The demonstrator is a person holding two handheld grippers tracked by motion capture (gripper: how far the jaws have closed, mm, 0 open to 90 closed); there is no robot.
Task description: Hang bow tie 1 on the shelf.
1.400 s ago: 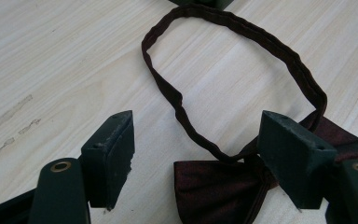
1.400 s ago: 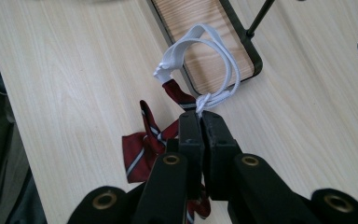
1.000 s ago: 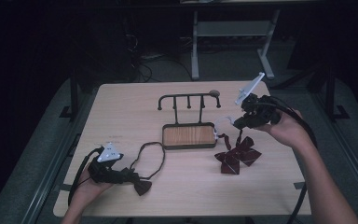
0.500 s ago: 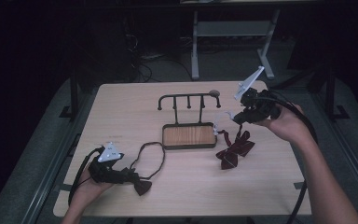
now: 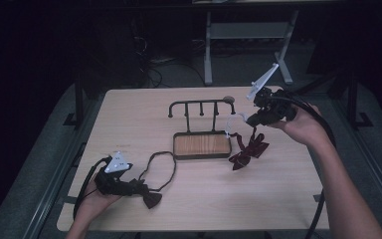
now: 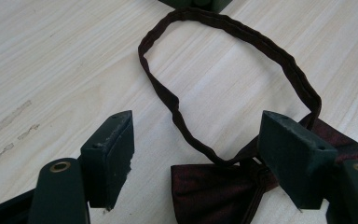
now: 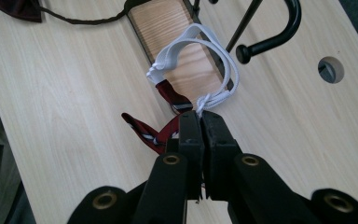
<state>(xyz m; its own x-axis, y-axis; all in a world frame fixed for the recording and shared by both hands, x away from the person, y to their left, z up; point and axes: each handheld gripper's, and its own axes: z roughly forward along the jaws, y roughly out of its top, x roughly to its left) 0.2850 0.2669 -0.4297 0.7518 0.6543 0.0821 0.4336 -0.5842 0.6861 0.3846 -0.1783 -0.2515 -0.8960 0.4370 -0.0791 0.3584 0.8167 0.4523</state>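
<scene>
The right claw (image 5: 248, 118) hangs above the far right part of the surface (image 5: 129, 114), clenched on the white cord (image 7: 214, 70) of a red bow tie (image 5: 248, 149). In the right gripper view its two black jaws are pressed together with the knotted cord pinched at their tips. The white loop curves out ahead of them over the small wooden tray (image 7: 168, 23), and the striped red cloth hangs just below the jaws. From above, the bow tie droops from the claw with its lower end on the surface, just to the right of the tray (image 5: 201, 144). The cloth is dark red with thin pale stripes, and it looks crumpled and folded rather than spread flat.

Behind the tray stands a black hook rack (image 5: 201, 103), and one of its curved hooks shows close to the cord in the right gripper view.

The left claw (image 5: 144, 191) rests low at the near left corner, released. Its jaws stand wide apart on either side of a second bow tie (image 6: 214, 186), a plain dark maroon one that lies flat on the surface. The cloth sits between the jaws near the right one, but I cannot tell whether that jaw touches it. Its thin dark neck band (image 6: 242, 42) lies in an open loop that reaches toward the tray.
</scene>
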